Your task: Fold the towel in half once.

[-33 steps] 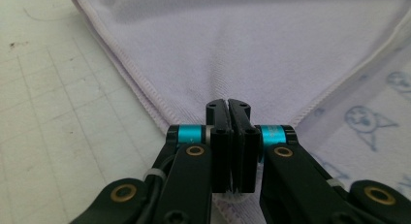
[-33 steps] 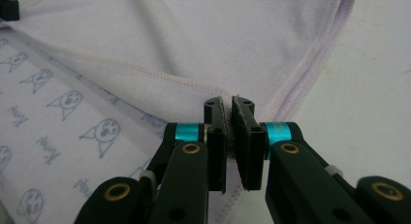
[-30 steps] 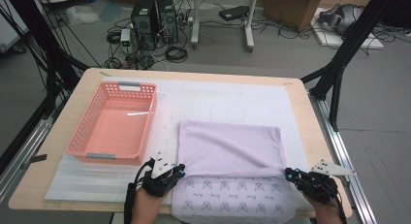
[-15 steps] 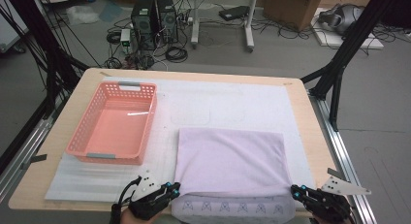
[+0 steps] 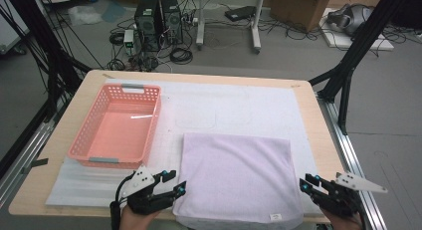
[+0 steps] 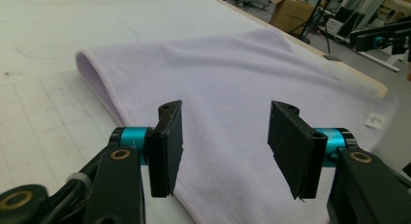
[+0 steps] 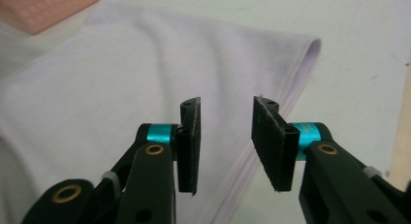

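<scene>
— Where does the cloth lie?

— The folded lilac towel point(image 5: 238, 176) lies flat on the white mat point(image 5: 234, 110) at the near edge of the worktop point(image 5: 318, 140), its front hem with a small white label point(image 5: 274, 216) hanging just over that edge. The pink basket point(image 5: 117, 125) stands to its left, apart from it.

— And your claws?

— My left claw point(image 5: 171, 182) sits at the towel's near left corner, jaws wide apart, holding nothing; in the left gripper view point(image 6: 220, 136) the cloth's folded edge runs beneath them. My right claw point(image 5: 309, 182) sits just off the near right corner, jaws likewise parted and empty; in the right gripper view point(image 7: 224, 136) the towel's right edge passes under the gap.
</scene>
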`<state>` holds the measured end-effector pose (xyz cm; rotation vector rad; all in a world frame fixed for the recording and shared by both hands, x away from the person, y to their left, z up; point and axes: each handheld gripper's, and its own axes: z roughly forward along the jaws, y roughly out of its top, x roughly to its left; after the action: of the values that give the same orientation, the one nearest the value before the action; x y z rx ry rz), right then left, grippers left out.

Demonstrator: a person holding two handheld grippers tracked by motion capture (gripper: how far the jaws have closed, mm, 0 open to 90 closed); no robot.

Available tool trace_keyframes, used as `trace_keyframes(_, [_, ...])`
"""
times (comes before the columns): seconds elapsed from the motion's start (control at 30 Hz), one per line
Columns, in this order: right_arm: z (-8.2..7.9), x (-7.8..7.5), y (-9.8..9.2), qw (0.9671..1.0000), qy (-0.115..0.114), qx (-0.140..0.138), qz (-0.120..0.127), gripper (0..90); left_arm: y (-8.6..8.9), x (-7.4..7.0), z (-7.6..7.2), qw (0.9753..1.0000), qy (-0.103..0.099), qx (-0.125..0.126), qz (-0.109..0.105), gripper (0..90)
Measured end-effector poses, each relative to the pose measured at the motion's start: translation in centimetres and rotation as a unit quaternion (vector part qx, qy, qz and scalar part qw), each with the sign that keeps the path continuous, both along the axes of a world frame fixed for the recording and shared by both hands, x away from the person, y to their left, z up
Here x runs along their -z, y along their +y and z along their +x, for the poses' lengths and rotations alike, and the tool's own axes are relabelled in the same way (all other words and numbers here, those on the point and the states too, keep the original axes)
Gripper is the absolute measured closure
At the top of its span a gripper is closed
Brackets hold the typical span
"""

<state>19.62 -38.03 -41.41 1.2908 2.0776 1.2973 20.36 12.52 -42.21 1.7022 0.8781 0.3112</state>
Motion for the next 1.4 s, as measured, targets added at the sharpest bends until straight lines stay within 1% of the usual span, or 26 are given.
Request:
trace_keyframes(0.1, [2.7,0.6,0.7,0.9998,0.007,0.006,-0.02,70.1,-0.1,0.1,1.2,1.0,0.004,-0.004,0.0,46.2])
trace_keyframes(0.17, [4.3,0.8,1.4,0.9994,0.008,0.007,-0.034,72.4,-0.1,0.3,2.0,1.0,0.01,-0.001,0.002,46.3])
trace_keyframes(0.33, [8.4,1.2,3.2,0.9984,0.019,-0.007,-0.053,75.1,-0.4,0.6,3.6,0.9998,0.015,0.006,0.008,45.6])
trace_keyframes(0.43, [10.9,1.7,4.3,0.9977,0.029,-0.013,-0.059,76.3,-0.3,0.7,4.7,0.9997,0.02,0.005,0.01,45.0])
trace_keyframes(0.57, [13.6,3.0,5.0,0.9951,0.055,-0.008,-0.082,76.7,-0.1,1.0,6.0,0.9995,0.029,0.002,0.014,43.9])
trace_keyframes(0.6, [14.1,3.3,4.9,0.9955,0.053,-0.001,-0.078,78.9,-0.1,1.0,6.2,0.9994,0.03,0.002,0.014,43.8])
trace_keyframes(0.63, [14.3,3.4,4.8,0.9954,0.047,0.012,-0.083,80.8,0.0,1.1,6.4,0.9994,0.032,-0.001,0.013,43.4])
trace_keyframes(0.67, [14.7,3.3,4.7,0.9941,0.045,0.032,-0.093,81.9,0.0,1.2,6.7,0.9993,0.034,-0.002,0.013,43.1])
trace_keyframes(0.73, [15.4,3.4,4.2,0.9907,0.033,0.062,-0.116,82.3,-0.1,1.4,7.1,0.9991,0.039,-0.004,0.017,42.1])
trace_keyframes(0.77, [15.7,3.4,4.0,0.9895,0.032,0.08,-0.116,82.6,-0.2,1.5,7.3,0.9989,0.042,-0.005,0.019,41.7])
trace_keyframes(0.8, [16.0,3.5,3.8,0.9891,0.031,0.093,-0.11,82.6,-0.3,1.6,7.5,0.9988,0.045,-0.006,0.021,41.2])
trace_keyframes(0.83, [16.1,3.5,3.7,0.9886,0.033,0.103,-0.105,82.3,-0.4,1.8,7.7,0.9986,0.047,-0.006,0.022,40.6])
trace_keyframes(0.87, [16.2,3.5,3.6,0.9889,0.036,0.108,-0.095,81.2,-0.6,1.9,7.9,0.9985,0.049,-0.006,0.024,40.6])
trace_keyframes(0.9, [16.1,3.5,3.6,0.9892,0.036,0.109,-0.091,77.2,-0.7,2.0,8.0,0.9984,0.052,-0.006,0.024,40.5])
trace_keyframes(0.97, [15.7,3.0,3.6,0.99,0.028,0.099,-0.097,67.9,-1.1,2.2,8.4,0.9981,0.054,-0.006,0.027,40.5])
trace_keyframes(1.03, [14.7,2.3,3.4,0.9923,0.015,0.081,-0.093,65.3,-1.3,2.4,8.8,0.9979,0.056,-0.012,0.031,40.6])
trace_keyframes(1.1, [13.6,1.7,3.0,0.9943,0.006,0.072,-0.079,60.9,-1.6,2.5,9.3,0.9976,0.061,-0.019,0.028,40.6])
trace_keyframes(1.13, [12.8,1.4,2.6,0.9959,0.003,0.065,-0.063,58.4,-1.6,2.5,9.5,0.9973,0.064,-0.022,0.028,40.4])
trace_keyframes(1.17, [12.3,1.3,2.4,0.9967,0.004,0.06,-0.055,56.8,-1.8,2.6,9.7,0.9965,0.07,-0.028,0.036,40.3])
trace_keyframes(1.2, [11.5,1.2,2.1,0.9977,0.01,0.049,-0.047,55.1,-1.9,2.6,9.9,0.9958,0.073,-0.032,0.045,40.1])
trace_keyframes(1.23, [11.1,1.2,2.0,0.998,0.011,0.043,-0.045,53.9,-2.1,2.7,10.1,0.995,0.076,-0.035,0.054,39.7])
trace_keyframes(1.27, [10.5,1.3,1.7,0.9981,0.016,0.036,-0.048,52.8,-2.2,2.7,10.3,0.994,0.078,-0.042,0.064,39.7])
trace_keyframes(1.3, [10.0,1.5,1.5,0.9979,0.021,0.034,-0.051,51.0,-2.2,2.9,10.5,0.9931,0.081,-0.049,0.069,39.7])
trace_keyframes(1.33, [9.6,1.7,1.3,0.9976,0.03,0.035,-0.051,49.2,-2.2,3.0,10.8,0.9911,0.096,-0.057,0.073,39.7])
trace_keyframes(1.37, [9.2,2.0,1.0,0.9972,0.039,0.037,-0.052,48.4,-2.3,3.1,10.9,0.9897,0.105,-0.064,0.073,39.8])
trace_keyframes(1.4, [9.0,2.1,0.9,0.9972,0.039,0.04,-0.05,48.3,-2.4,3.1,11.2,0.9884,0.111,-0.065,0.081,39.5])
